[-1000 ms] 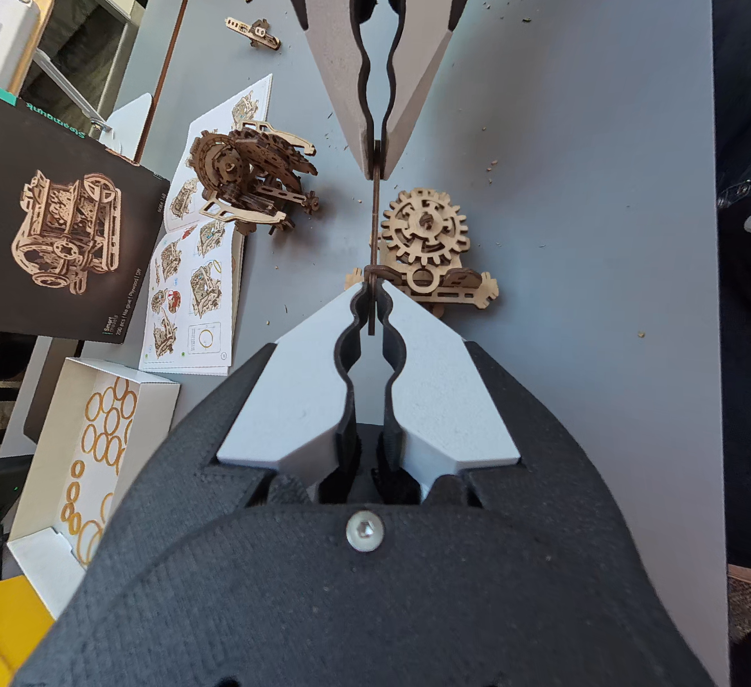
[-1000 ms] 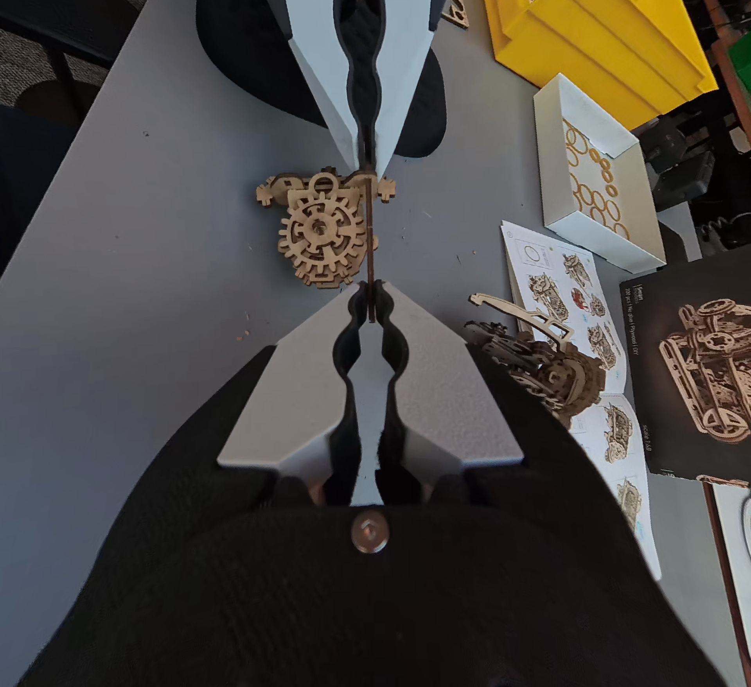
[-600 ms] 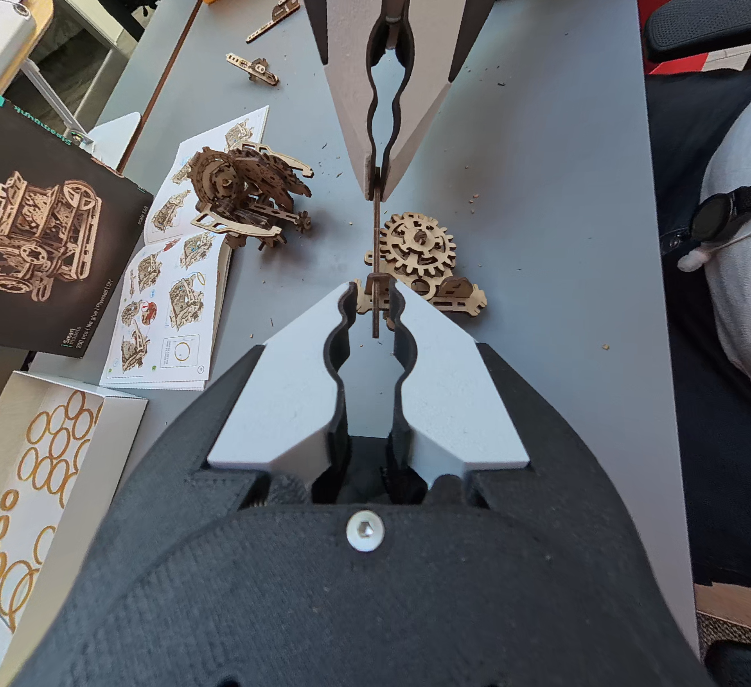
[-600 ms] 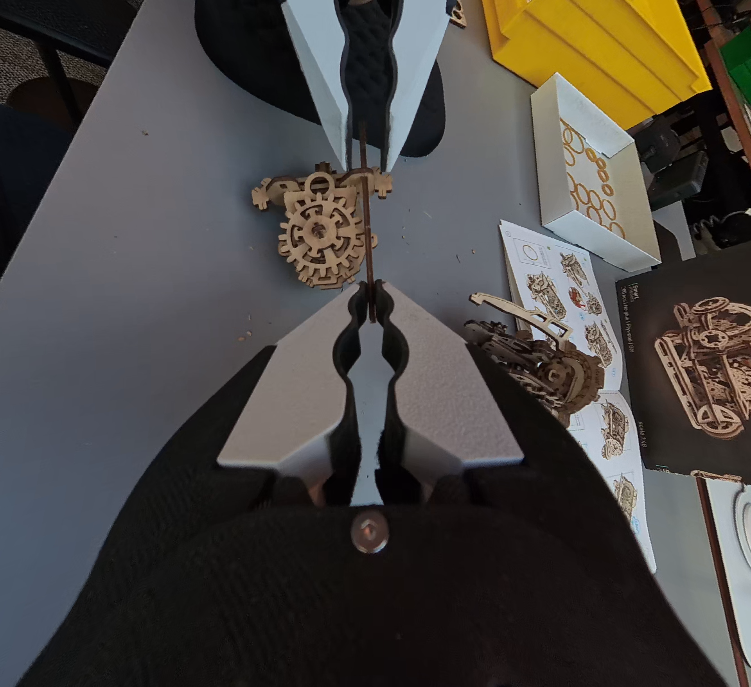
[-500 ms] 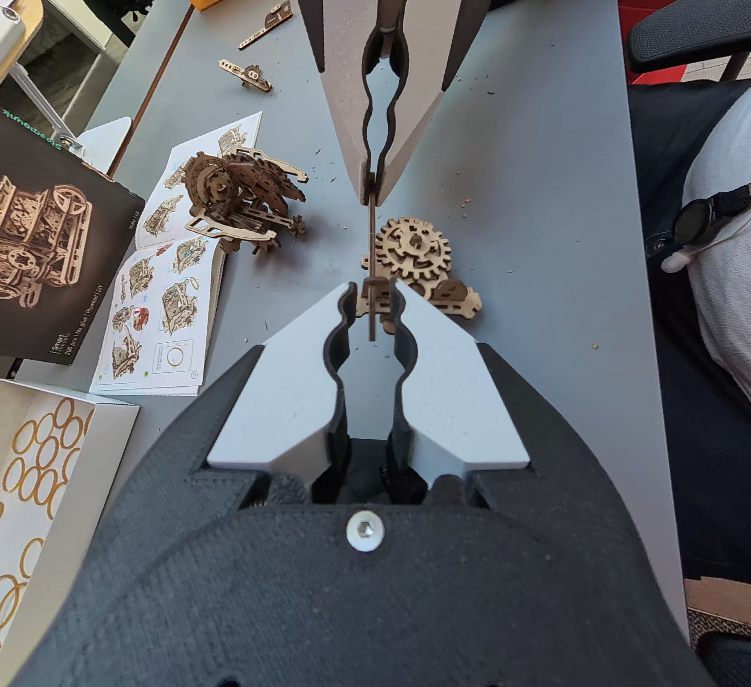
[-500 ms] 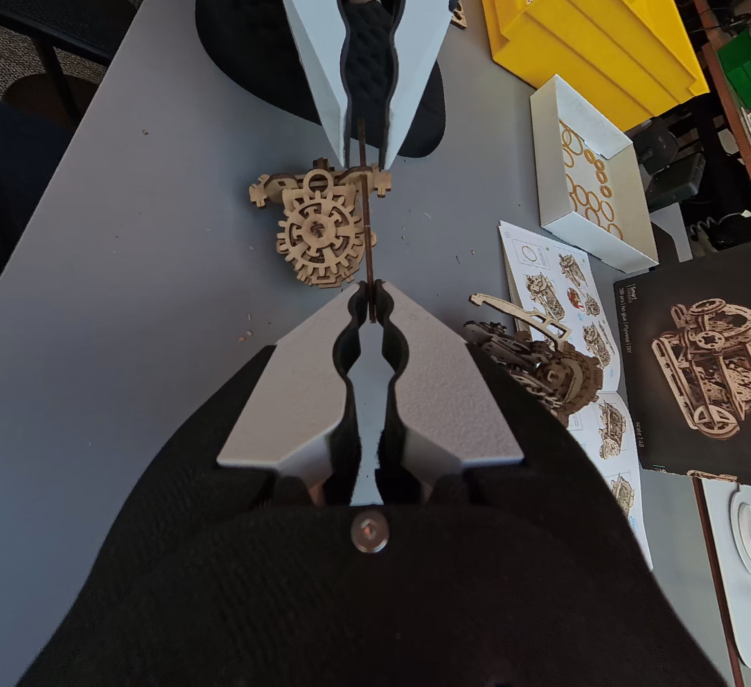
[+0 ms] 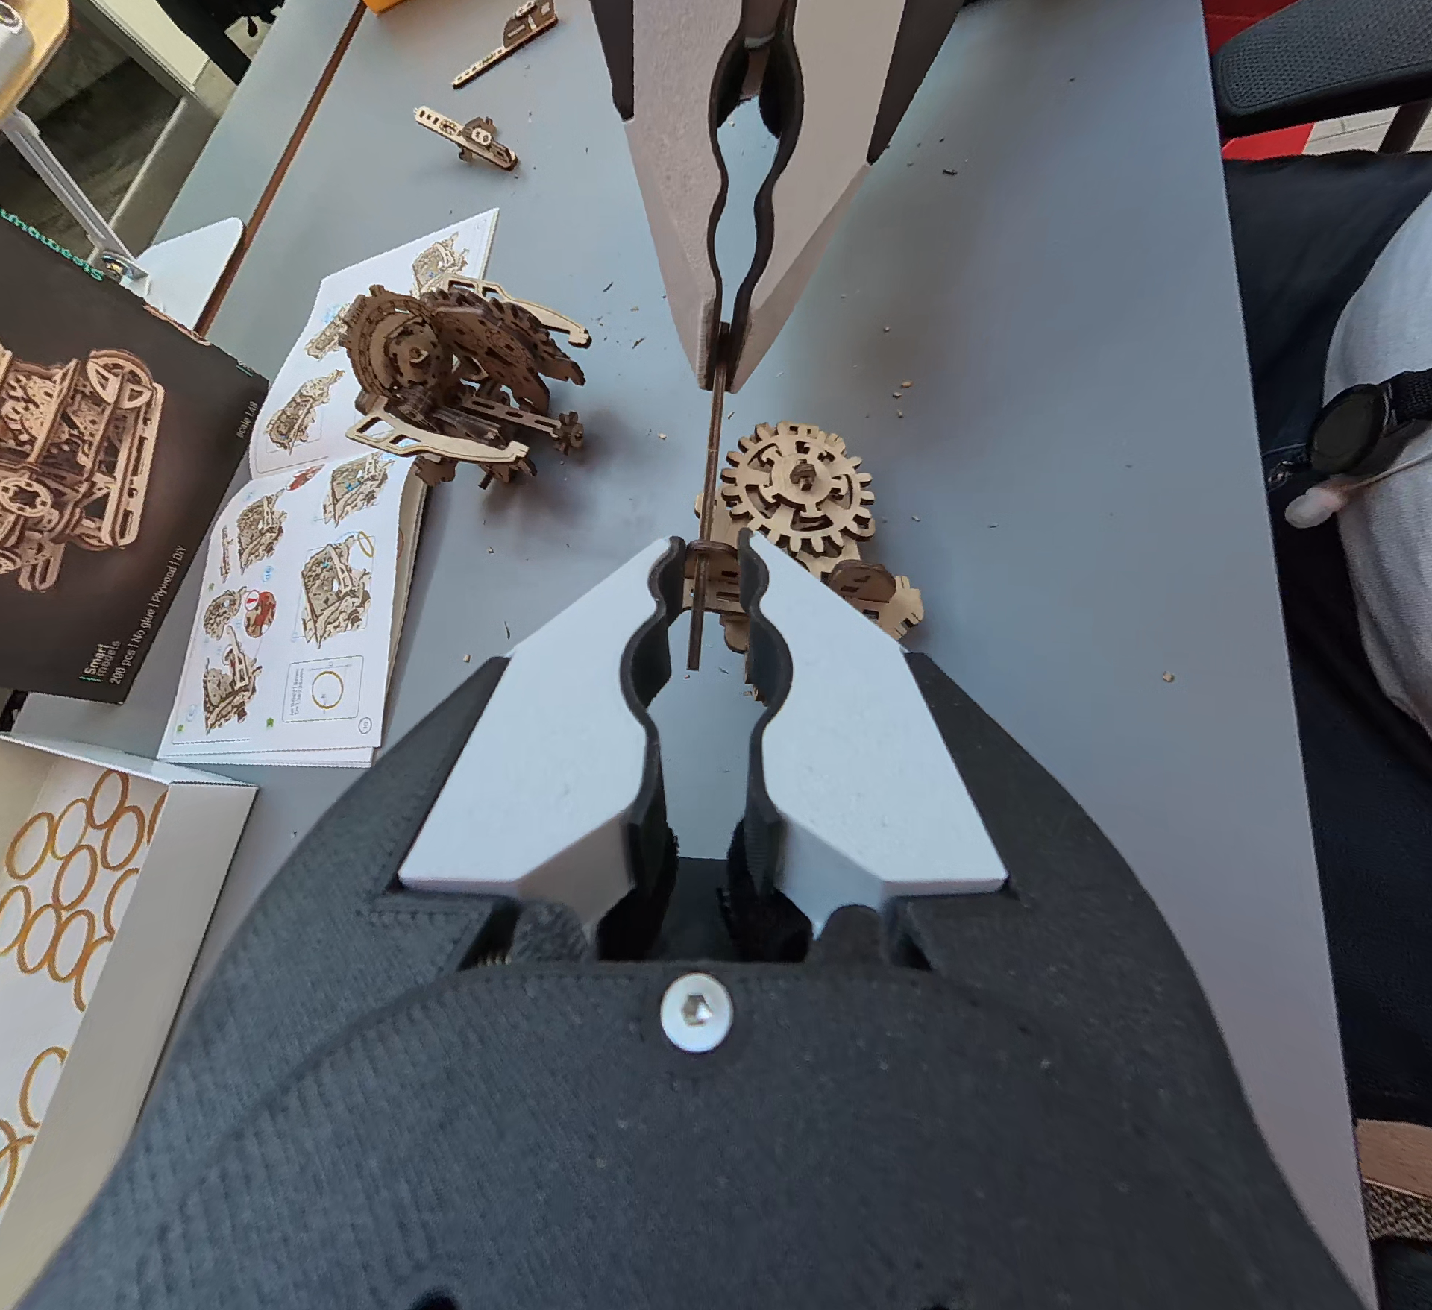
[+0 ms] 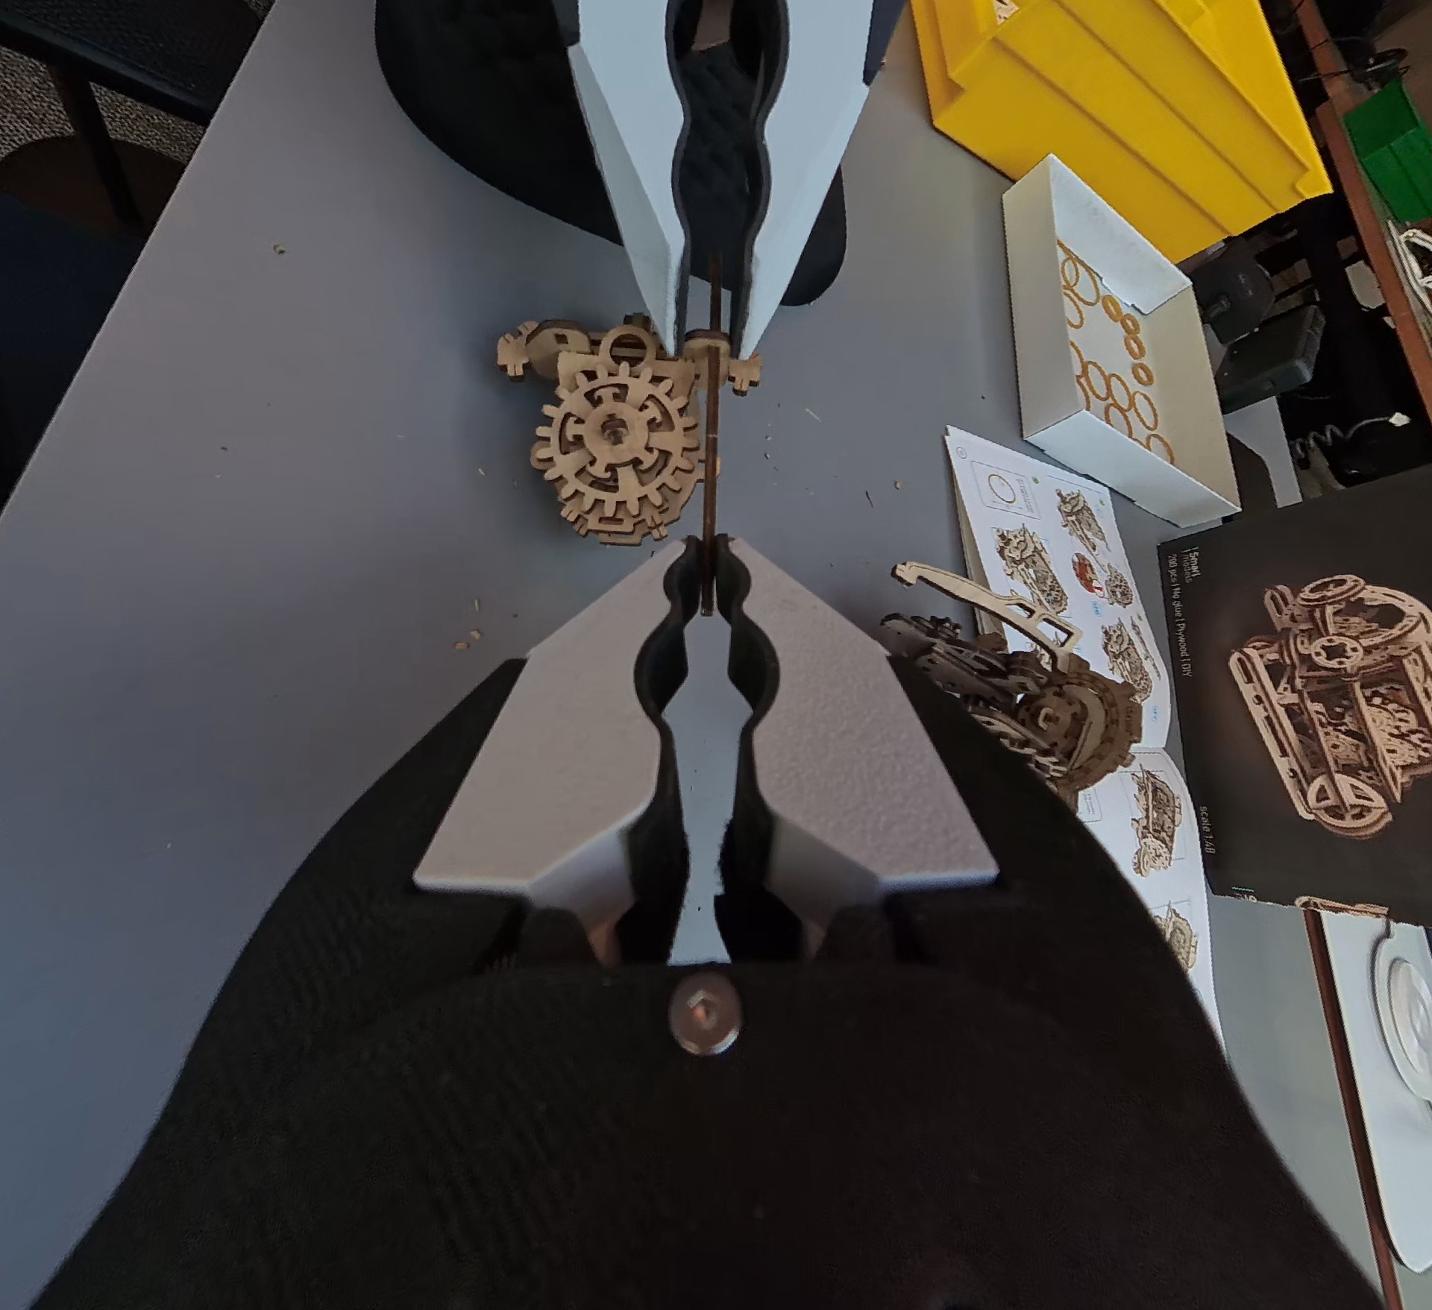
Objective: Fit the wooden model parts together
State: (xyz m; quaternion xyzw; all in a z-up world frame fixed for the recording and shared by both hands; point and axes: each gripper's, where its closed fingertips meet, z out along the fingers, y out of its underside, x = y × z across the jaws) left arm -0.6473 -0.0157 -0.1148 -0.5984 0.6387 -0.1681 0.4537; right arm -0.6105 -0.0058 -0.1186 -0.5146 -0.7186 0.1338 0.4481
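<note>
A thin dark wooden strip (image 7: 711,452), seen edge-on, hangs above the grey table (image 7: 1046,382) between the two grippers. My right gripper (image 8: 707,551) is shut on one end of the strip (image 8: 708,467); it shows at the top of the left wrist view (image 7: 722,352). My left gripper (image 7: 705,551) is open, its jaws on either side of the strip's other end, where a small cross piece sits. It shows at the top of the right wrist view (image 8: 709,339). A pale gear assembly (image 7: 798,490) lies flat on the table under the strip (image 8: 612,444).
A dark wooden model (image 7: 457,382) sits on an open instruction booklet (image 7: 310,576), beside a black box (image 7: 93,467) and a white box of rings (image 7: 70,924). Loose wooden parts (image 7: 465,138) lie farther off. Yellow bins (image 8: 1100,33) stand beyond. A person's arm with a watch (image 7: 1364,421) is at the table's edge.
My left gripper was shut on the strip a second ago and has opened; the strip now hangs from my right gripper alone. Both views have pulled back a little.
</note>
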